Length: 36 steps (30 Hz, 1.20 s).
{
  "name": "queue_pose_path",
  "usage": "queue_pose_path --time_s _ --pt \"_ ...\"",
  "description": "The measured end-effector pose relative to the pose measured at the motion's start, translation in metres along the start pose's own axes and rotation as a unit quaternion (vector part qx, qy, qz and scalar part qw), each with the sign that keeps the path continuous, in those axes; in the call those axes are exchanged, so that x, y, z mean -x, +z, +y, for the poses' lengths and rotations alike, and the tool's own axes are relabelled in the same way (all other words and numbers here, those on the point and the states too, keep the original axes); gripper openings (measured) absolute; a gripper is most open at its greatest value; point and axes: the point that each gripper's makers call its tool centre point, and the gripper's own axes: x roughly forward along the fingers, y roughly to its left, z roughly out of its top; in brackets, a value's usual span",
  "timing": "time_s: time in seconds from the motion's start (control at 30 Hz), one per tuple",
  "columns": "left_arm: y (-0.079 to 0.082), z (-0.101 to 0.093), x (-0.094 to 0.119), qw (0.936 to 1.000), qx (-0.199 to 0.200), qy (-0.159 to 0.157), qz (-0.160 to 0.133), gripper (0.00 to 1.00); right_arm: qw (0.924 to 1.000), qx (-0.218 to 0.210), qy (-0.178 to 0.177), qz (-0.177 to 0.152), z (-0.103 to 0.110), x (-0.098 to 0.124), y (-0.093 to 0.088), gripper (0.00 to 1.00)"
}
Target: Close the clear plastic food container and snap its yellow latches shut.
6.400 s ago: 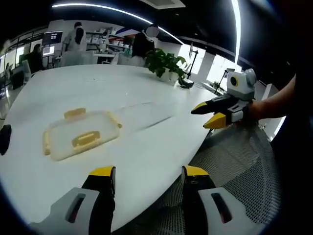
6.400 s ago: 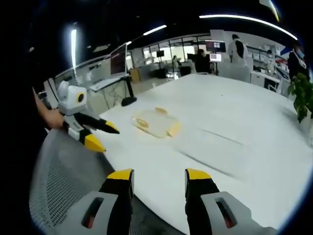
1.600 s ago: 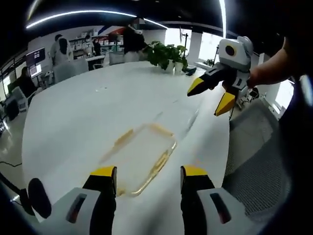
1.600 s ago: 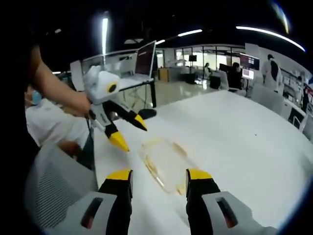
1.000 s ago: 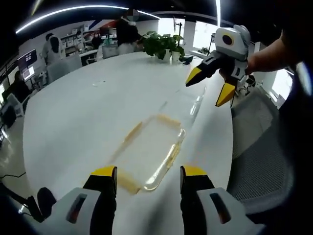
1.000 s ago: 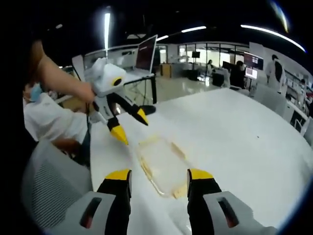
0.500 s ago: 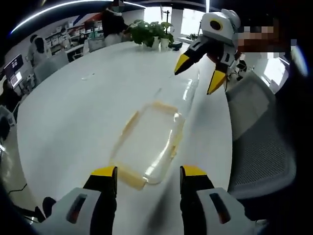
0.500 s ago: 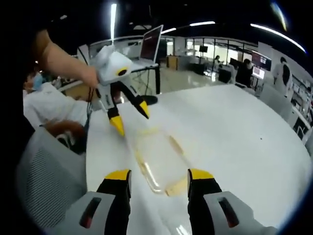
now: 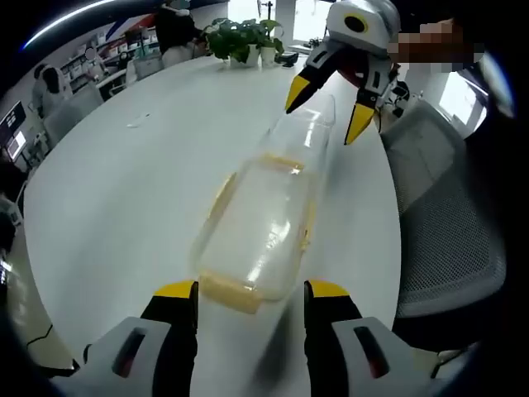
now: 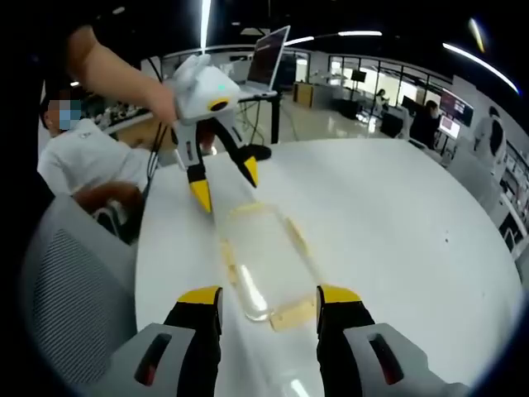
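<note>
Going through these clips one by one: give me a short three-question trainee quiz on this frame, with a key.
1. True or false: both the left gripper and the right gripper are open and holding nothing.
2. The clear container lies: A) on the mesh chair B) on the white table between the two grippers C) clamped in the left gripper.
3. Fill in: the container's latches are coloured ____.

Key: 1 true; 2 B; 3 yellow.
</note>
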Motion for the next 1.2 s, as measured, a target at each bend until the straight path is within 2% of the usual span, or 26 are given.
queue_pose_path --time_s 0.13,0.27,0.33,0.5,0.67,0.87,1.2 --pt "-0.001 0.006 -0.002 0.9999 -0.014 -0.002 0.009 0.50 0.9998 0.007 0.007 0.018 -0.004 -0.004 -0.006 0.44" --pt "-0.008 0.011 -0.007 0.9986 -0.039 -0.005 0.035 0.48 0.9990 0.022 0.012 0.038 -0.006 -0.010 -0.012 0.44" --pt "-0.008 0.011 -0.008 0.9982 -0.047 -0.010 0.037 0.47 0.9984 0.026 0.016 0.048 -0.007 -0.014 -0.016 0.45" --pt "-0.010 0.013 -0.012 0.9964 -0.063 -0.022 0.052 0.47 0.9942 0.049 0.033 0.090 -0.007 -0.022 -0.032 0.45" --pt "-0.014 0.011 -0.015 0.9941 -0.080 -0.035 0.065 0.46 0.9921 0.056 0.039 0.105 -0.011 -0.024 -0.036 0.44" --pt "-0.015 0.010 -0.018 0.9920 -0.096 -0.048 0.065 0.40 0.9893 0.072 0.046 0.118 -0.014 -0.026 -0.039 0.46" --pt "-0.017 0.016 -0.023 0.9885 -0.117 -0.052 0.080 0.45 0.9835 0.088 0.064 0.145 -0.020 -0.032 -0.047 0.46"
